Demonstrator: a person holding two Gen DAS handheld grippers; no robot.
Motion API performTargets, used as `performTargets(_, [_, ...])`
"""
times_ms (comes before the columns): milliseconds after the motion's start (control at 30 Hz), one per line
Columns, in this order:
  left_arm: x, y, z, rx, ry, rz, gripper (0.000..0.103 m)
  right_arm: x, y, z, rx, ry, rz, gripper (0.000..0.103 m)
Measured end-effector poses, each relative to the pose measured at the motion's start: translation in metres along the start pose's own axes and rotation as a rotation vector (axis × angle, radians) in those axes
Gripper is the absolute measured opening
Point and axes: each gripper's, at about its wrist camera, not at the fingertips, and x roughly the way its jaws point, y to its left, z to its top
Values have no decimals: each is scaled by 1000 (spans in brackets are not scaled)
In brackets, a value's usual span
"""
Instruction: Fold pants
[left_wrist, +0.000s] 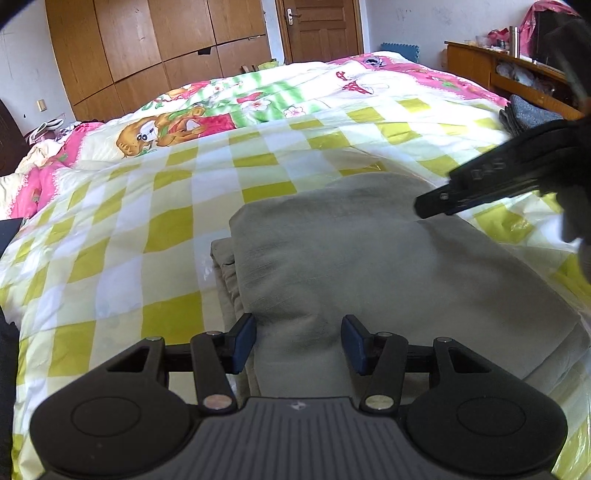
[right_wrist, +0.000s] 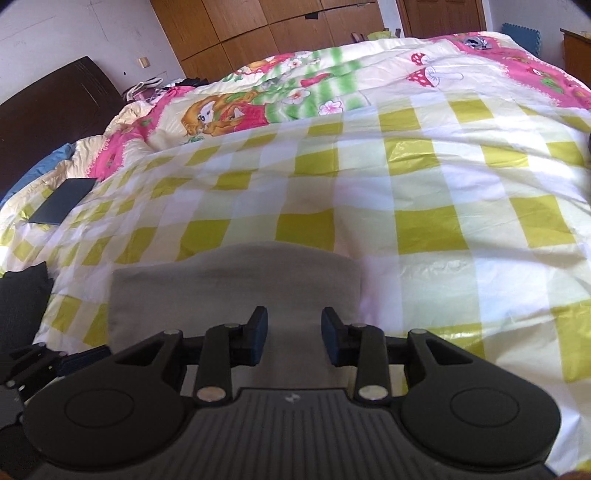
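— Where my left gripper (left_wrist: 298, 343) hangs over the near end of the bundle, its blue pads (left_wrist: 244, 341) stand apart with nothing pinched; the cloth only lies below the gap.

— And the pants?

— The grey pants (left_wrist: 369, 258) lie folded into a thick stack on the yellow-and-white checked sheet (left_wrist: 122, 236), near my edge of the bed, with lower layers showing along their left side.

— Your other one?

— My right gripper (right_wrist: 294, 338) is released too, pads parted above the same grey stack, gripping nothing. From the left camera its fingers (left_wrist: 443, 201) sit over the far right corner of the pants.

— Further off?

— A cartoon-print quilt (left_wrist: 184, 118), then a wooden wardrobe (left_wrist: 147, 48) and door (left_wrist: 319, 29).
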Motion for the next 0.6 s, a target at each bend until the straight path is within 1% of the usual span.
performTargets(100, [-2,1,-1,-4,-1,2,64,-25,10,-17,-18,-11,14,35])
performTargets(200, [-3,2,-3,-16,-2,5,64,-35,15,-40,-24,19,36,37])
performTargets(267, [-4,2,-5,-25,-2,6,64,-31,19,-55,-64,41,-3,37])
performTargets(333, [-4,1,-8,-30,-3,8,65,-25,19,-65,-67,64,-20,37])
performTargets(400, [-4,1,-12,-28,3,11,65,-30,20,-66,-64,45,-34,37])
performTargets(500, [-16,4,-15,-42,-17,15,65,-43,23,-63,-59,14,-18,38])
performTargets(600, [-32,9,-22,-66,-40,22,65,-41,25,-68,-96,30,-26,40])
